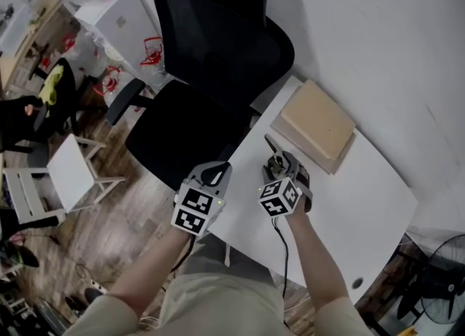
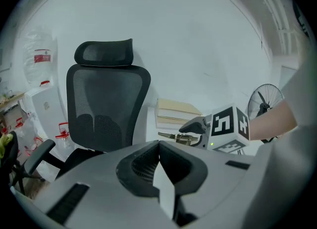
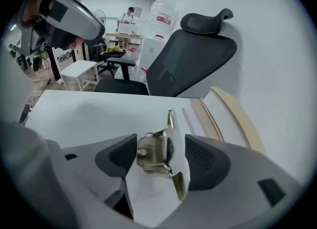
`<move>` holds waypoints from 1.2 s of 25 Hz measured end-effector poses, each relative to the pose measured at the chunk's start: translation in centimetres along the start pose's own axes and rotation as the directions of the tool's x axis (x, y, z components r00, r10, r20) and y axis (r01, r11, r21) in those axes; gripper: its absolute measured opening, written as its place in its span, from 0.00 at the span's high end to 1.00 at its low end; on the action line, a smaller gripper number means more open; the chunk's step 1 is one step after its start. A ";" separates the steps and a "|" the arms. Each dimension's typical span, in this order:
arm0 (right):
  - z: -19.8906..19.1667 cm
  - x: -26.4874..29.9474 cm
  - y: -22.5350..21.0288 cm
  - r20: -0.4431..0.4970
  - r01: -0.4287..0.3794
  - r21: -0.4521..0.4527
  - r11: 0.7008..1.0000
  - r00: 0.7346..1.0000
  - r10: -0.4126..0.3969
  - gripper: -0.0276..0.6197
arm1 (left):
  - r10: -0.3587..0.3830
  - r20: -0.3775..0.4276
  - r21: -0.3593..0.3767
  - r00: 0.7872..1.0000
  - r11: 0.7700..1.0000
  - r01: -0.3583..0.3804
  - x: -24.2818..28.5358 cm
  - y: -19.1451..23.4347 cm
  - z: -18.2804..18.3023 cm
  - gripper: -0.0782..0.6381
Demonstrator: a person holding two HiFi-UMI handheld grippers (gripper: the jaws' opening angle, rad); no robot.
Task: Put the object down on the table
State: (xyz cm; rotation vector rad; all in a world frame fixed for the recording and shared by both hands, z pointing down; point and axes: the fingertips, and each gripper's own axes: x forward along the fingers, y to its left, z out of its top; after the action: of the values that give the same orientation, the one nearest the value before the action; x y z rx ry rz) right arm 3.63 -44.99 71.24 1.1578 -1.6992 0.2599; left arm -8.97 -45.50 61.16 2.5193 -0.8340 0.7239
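Note:
A brass-coloured metal clip [image 3: 153, 154] lies on the white table [image 3: 89, 114] between the jaws of my right gripper [image 3: 161, 144]. The jaws stand wide: the clip is next to the left pad, and bare table shows between it and the right pad. In the head view the right gripper [image 1: 282, 164] is low over the table's near-left part, with the clip [image 1: 275, 154] poking out ahead. My left gripper [image 1: 211, 176] hovers beside it at the table's left edge, jaws together and empty. From the left gripper view [image 2: 158, 146] the clip [image 2: 174, 137] shows in the right gripper's jaws.
A flat beige board stack [image 1: 316, 122] lies on the table just beyond the clip. A black office chair [image 1: 218, 58] stands against the table's far left edge. A fan [image 1: 443, 284] is at the lower right, a white stool [image 1: 69, 171] on the wooden floor at left.

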 end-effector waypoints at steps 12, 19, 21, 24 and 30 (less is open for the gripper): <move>2.9 -6.5 -1.5 0.155 -0.022 0.137 0.990 0.988 0.001 0.50 | 0.082 0.090 -0.026 0.993 0.997 -0.080 -4.3 0.0 2.0 0.86; 6.0 -14.4 -4.5 0.303 -0.023 0.279 0.960 0.951 -0.065 0.75 | 0.107 0.169 0.016 0.980 0.994 -0.111 -8.0 -0.5 5.1 0.86; 6.9 -17.0 -5.2 0.353 -0.026 0.308 0.951 0.931 -0.089 0.79 | 0.107 0.200 0.038 0.974 0.992 -0.116 -9.4 -1.3 6.6 0.86; 8.0 -20.8 -5.8 0.424 -0.040 0.341 0.939 0.898 -0.116 0.86 | 0.104 0.246 0.078 0.964 0.989 -0.127 -11.6 -2.4 8.7 0.86; 9.5 -27.6 -6.2 0.528 -0.085 0.393 0.916 0.836 -0.149 0.91 | 0.096 0.325 0.151 0.941 0.977 -0.152 -15.7 -4.5 12.0 0.86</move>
State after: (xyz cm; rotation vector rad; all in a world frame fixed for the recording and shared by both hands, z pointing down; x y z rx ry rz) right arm 3.21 -38.54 42.09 1.6881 -2.1939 0.2806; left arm -12.72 -41.33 41.72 2.8079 -1.0893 0.4501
